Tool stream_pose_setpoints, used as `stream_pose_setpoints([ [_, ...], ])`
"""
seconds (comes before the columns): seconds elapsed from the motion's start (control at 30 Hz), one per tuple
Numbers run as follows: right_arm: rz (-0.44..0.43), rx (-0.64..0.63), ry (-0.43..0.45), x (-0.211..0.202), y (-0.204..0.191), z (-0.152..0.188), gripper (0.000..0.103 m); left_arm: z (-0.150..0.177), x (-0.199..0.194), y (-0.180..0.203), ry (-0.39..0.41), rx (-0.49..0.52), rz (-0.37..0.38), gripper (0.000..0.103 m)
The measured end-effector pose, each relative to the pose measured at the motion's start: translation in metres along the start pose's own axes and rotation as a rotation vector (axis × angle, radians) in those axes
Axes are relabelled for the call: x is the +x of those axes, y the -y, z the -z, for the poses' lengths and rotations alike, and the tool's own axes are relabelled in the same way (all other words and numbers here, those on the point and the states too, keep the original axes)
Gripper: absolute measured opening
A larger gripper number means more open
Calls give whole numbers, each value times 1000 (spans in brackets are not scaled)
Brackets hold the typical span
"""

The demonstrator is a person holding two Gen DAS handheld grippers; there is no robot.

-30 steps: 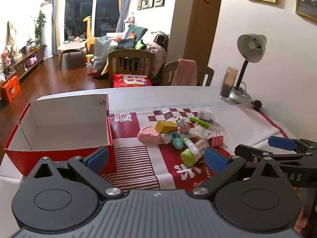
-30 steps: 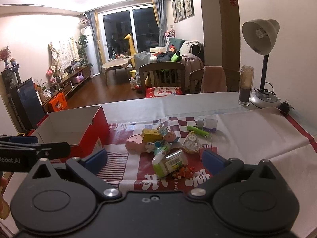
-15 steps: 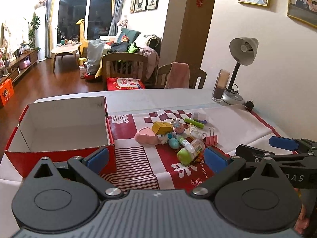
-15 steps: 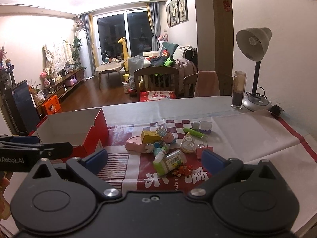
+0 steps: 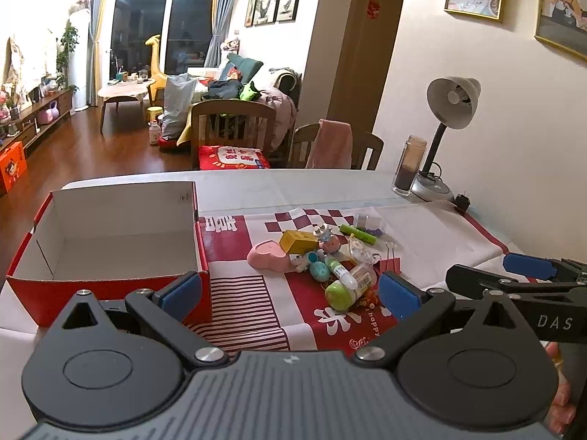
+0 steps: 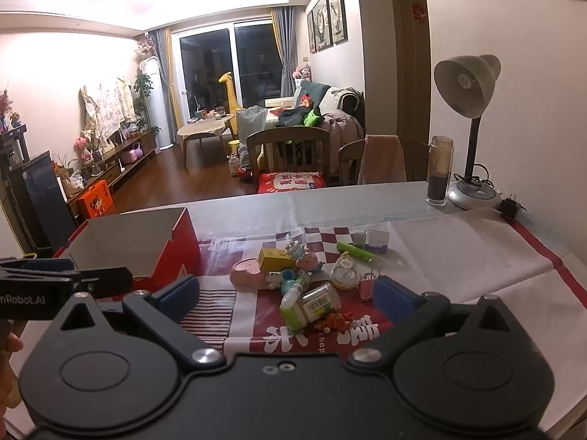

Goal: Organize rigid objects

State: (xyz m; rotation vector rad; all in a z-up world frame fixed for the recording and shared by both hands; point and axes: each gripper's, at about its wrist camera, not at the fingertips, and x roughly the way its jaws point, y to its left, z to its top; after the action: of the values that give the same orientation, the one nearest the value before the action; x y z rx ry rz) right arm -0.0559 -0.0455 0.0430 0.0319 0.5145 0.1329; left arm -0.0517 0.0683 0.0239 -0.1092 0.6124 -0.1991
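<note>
A pile of small objects lies on the red-and-white mat: a green-capped clear bottle (image 5: 348, 286) (image 6: 310, 306), a pink heart-shaped dish (image 5: 266, 258) (image 6: 247, 275), a yellow box (image 5: 298, 241) (image 6: 276, 258), a green marker (image 5: 357, 234) (image 6: 354, 251), a pink binder clip (image 5: 389, 264) (image 6: 366, 286) and small toys. An open, empty red box (image 5: 106, 234) (image 6: 128, 247) stands to the left. My left gripper (image 5: 290, 291) is open and empty, in front of the box and pile. My right gripper (image 6: 286, 291) is open and empty, just short of the bottle.
A desk lamp (image 6: 467, 110) and a glass jar (image 6: 438, 172) stand at the table's far right by the wall, with a plug (image 6: 511, 207) beside them. Chairs (image 6: 290, 154) stand behind the far edge. The right gripper also shows at the right of the left wrist view (image 5: 528, 275).
Both grippers have risen and drawn back a little, so the pile and box look lower and farther. Nothing on the table has moved.
</note>
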Motion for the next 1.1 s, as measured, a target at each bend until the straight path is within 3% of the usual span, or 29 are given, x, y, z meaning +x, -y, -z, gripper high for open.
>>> stream_pose_setpoints([
  [0.43,-72,-19,-61,45,70,-11,100,-9,42,29,-40,-29,-62,103],
  [0.77,-111,-122,-154,127,133,-9,92,-7,123,78,-108,-29,-102,103],
  [1.1,-130,-189,-234,195,153,4,84,-8,207,95,-238,-55,-162,103],
])
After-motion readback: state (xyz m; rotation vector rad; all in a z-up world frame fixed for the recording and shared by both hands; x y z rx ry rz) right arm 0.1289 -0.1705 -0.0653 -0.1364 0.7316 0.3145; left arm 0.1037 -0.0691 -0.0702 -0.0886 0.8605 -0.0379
